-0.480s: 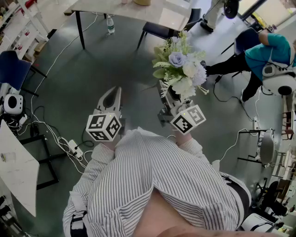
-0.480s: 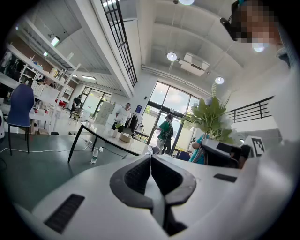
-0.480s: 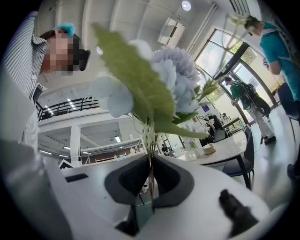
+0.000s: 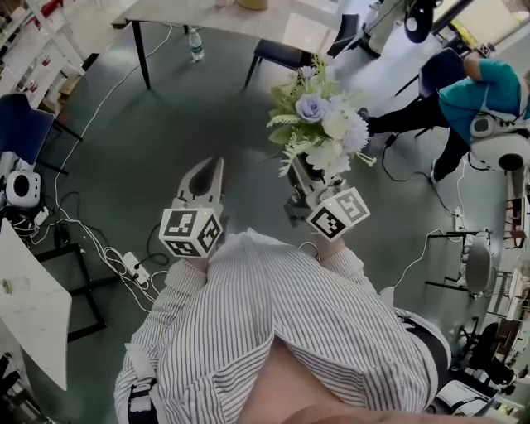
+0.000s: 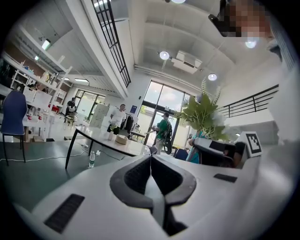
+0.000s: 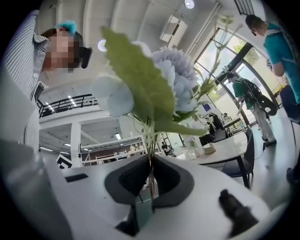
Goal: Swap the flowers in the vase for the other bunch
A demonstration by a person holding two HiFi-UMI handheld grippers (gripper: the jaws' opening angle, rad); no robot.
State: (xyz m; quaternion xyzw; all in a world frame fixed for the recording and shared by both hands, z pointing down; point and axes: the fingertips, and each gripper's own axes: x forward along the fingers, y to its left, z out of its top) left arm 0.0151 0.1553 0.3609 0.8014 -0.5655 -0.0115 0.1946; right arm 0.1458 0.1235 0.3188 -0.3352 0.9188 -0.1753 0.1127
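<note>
Pinching thin stems of the leafy bunch (image 4: 323, 124), right tool (image 6: 151, 161) clamps; left tool (image 5: 151, 159) rests closed.

1. A big open lab-like work hall: a smooth grey floor (image 4: 190, 116) carries loose white cables (image 4: 98, 245) and a white power strip (image 4: 132, 265) at the head view's lower left.
2. A long white-topped table on black legs (image 4: 240, 18) stands at its top edge.
3. In the left gripper view, white open shelving (image 5: 40, 91) lines the left and tall glass entrance doors (image 5: 161, 105) fill the centre.

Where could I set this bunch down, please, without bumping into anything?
The table top shows bare pale stretches along its near edge. The grey floor between table and bunch is bare too. Crowded: cables and power strip at left, chair and a person at right.
</note>
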